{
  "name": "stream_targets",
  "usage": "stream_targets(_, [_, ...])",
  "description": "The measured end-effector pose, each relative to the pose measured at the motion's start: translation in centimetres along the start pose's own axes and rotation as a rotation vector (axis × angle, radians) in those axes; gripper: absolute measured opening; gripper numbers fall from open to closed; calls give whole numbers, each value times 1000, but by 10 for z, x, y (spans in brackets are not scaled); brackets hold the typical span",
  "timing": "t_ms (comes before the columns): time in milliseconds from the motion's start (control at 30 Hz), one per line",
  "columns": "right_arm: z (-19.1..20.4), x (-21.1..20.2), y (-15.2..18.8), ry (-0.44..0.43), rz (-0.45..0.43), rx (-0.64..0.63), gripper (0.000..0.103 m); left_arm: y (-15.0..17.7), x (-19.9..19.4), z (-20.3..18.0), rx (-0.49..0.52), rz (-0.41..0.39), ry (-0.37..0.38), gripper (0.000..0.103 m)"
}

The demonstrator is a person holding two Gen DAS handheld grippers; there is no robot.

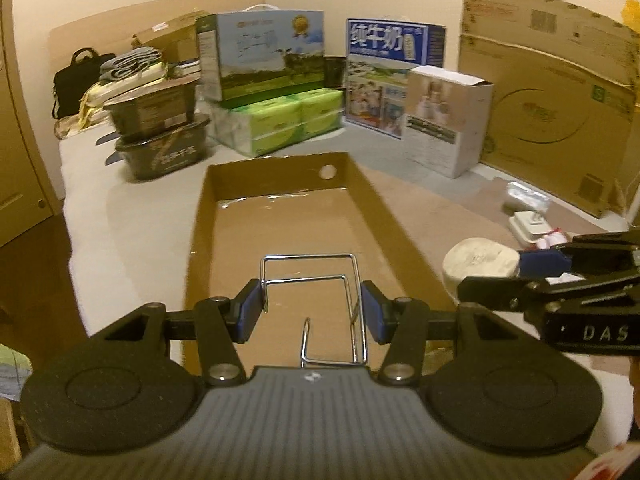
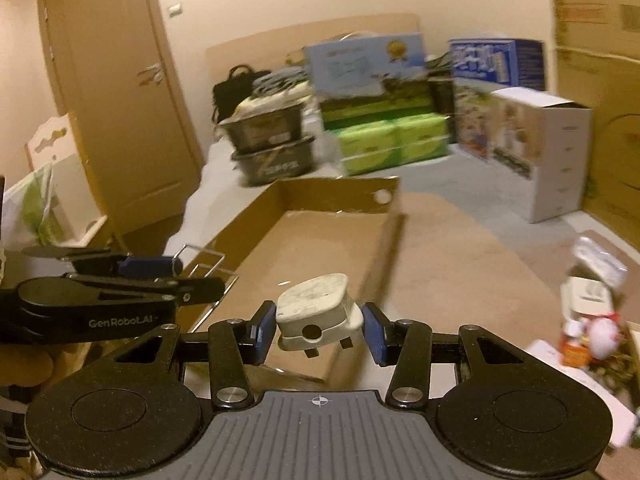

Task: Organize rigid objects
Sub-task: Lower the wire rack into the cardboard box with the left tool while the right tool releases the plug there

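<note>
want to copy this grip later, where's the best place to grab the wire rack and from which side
Take the wire rack by its two long side rods, coming from the short end with the hook. The parallel rods give the pads flat opposing lines to press on, as the left claw does now over the cardboard tray.

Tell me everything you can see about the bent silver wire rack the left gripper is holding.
The bent silver wire rack is thin shiny metal rod folded into nested rectangular loops with a small hook near its base. The left gripper clamps its sides between blue pads, holding it above the open brown cardboard tray, touching nothing else.
</note>
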State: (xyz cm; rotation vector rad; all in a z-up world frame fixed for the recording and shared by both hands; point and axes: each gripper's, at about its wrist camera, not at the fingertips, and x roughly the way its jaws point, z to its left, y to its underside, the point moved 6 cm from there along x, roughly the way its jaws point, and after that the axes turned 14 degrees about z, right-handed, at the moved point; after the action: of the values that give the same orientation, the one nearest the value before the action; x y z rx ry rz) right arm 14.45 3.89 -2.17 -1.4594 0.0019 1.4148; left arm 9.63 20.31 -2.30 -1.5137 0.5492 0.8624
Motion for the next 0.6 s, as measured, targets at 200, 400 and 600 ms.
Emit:
stream_targets(200, [10,37,-10,-17,53,-21,47,3,17,21,-27,33,-3,49])
stream_targets(400, [13,56,-12,-16,78,-30,47,2,28,25,-33,45,-7,50])
stream_targets(600, [8,55,-12,-2,59,-20,62,3,25,29,-57,31,-23,54])
